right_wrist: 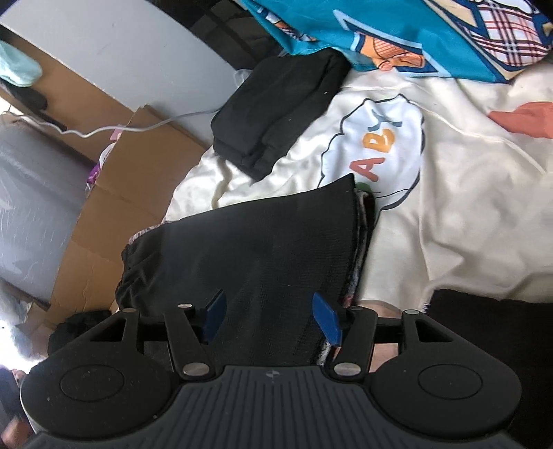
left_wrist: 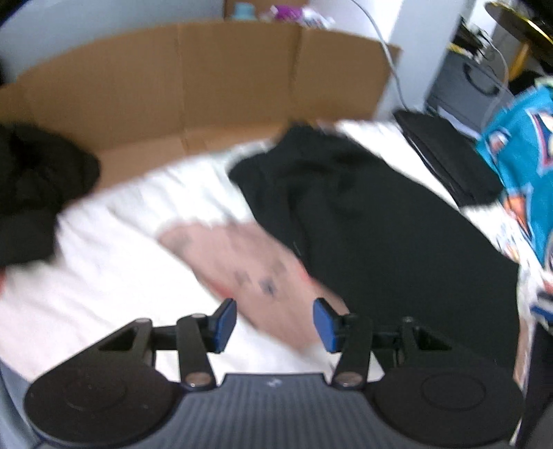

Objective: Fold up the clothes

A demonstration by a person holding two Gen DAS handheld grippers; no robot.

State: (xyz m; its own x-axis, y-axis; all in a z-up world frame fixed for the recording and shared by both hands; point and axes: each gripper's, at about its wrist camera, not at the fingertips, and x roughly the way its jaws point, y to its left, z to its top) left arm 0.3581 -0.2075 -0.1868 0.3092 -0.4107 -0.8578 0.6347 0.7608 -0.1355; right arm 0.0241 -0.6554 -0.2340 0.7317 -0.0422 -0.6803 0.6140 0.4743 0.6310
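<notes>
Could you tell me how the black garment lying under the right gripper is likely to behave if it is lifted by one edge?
The black garment looks like thin knit lying flat with gathered wrinkles at one end, so it would probably drape limply. Its stacked layers may slide apart. It seems light, and on the smooth cream sheet it could drag rather than stay put.

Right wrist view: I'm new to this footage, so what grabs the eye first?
A black garment fills the middle, lying on the cream sheet just beyond the right hand-held gripper, whose blue pads stand apart. Behind it, a bright teal cartoon-print fabric runs along the top, above a folded black pile.
</notes>
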